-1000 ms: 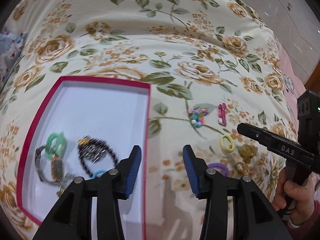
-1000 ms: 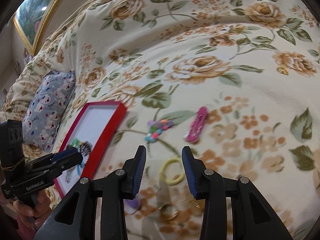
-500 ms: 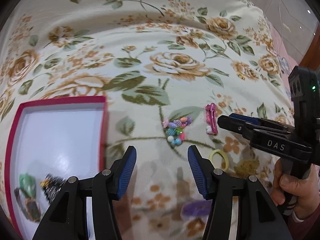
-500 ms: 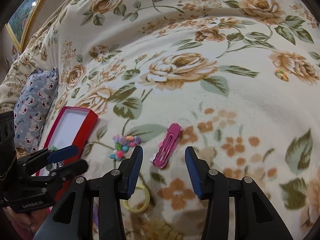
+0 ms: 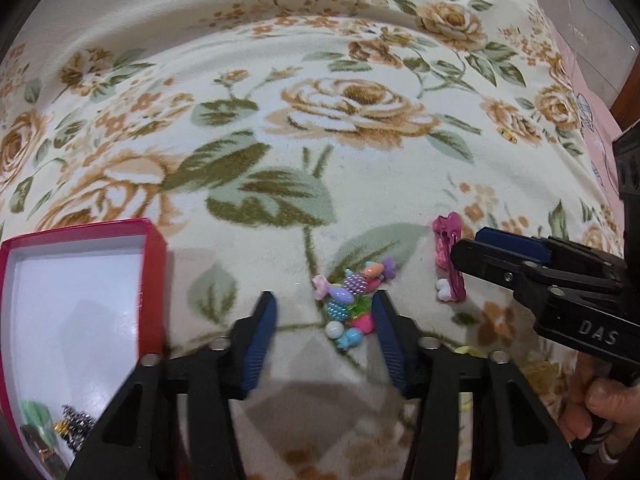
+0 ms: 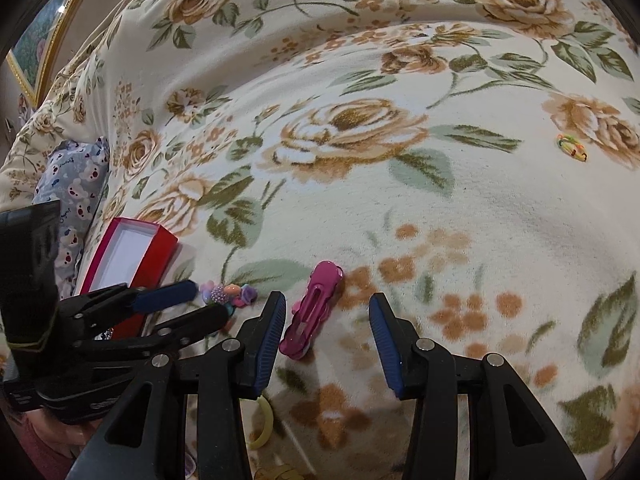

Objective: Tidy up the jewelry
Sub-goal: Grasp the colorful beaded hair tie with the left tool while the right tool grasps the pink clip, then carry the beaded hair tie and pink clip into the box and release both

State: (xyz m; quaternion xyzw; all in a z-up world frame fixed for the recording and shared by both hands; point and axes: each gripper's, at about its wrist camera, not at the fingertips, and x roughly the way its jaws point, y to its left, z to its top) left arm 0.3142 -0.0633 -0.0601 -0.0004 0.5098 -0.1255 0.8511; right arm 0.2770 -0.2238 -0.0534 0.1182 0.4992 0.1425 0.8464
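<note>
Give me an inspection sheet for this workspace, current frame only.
Surface: floral blanket, soft and uneven.
Job's things: red box holding several pieces; colourful bead bracelet and pink hair clip loose on the blanket.
Clutter: yellow hair tie; small multicoloured band far off.
Grippers: left hand-held gripper open at the bracelet; right hand-held gripper open at the clip.
Cables: nothing seen.
Surroundings: patterned pillow, framed picture.

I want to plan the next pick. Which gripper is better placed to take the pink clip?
Right. The right gripper is open, and the pink clip lies just ahead between its fingers. The left gripper is open over the bead bracelet instead.
</note>
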